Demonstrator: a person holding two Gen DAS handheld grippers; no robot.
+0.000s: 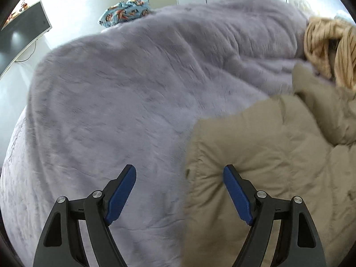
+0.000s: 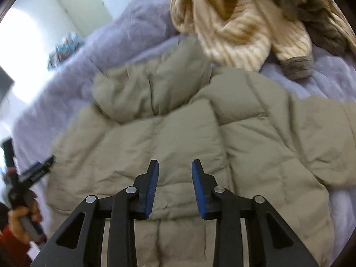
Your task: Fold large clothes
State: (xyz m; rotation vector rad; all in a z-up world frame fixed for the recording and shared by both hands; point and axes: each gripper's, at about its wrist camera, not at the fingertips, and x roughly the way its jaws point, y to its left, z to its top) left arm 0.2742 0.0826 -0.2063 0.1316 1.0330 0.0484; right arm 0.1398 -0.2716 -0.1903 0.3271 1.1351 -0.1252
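a khaki puffer jacket (image 2: 178,133) lies spread flat on a fuzzy lilac blanket (image 1: 124,93) that covers the bed, its hood (image 2: 142,89) toward the far side and one sleeve (image 2: 311,129) reaching out to the right. in the left wrist view the left gripper (image 1: 179,174) hangs above the jacket's left edge with its blue pads (image 1: 121,193) spread wide, one finger over the blanket and the other over the khaki fabric, nothing between them. in the right wrist view the right gripper (image 2: 175,166) sits over the middle of the jacket, its jaws parted by a narrower gap and empty; whether the tips touch the cloth cannot be told. the left gripper also shows at the left edge of that view, blurred, held in a hand (image 2: 23,220). beyond the hood a cream ribbed sweater (image 2: 233,29) with a grey cuff (image 2: 297,67) lies crumpled, its edge near or just over the hood. a patterned blue cloth (image 1: 125,11) rests at the far edge of the bed, and a dark monitor (image 1: 22,31) stands off to the left near the white wall.
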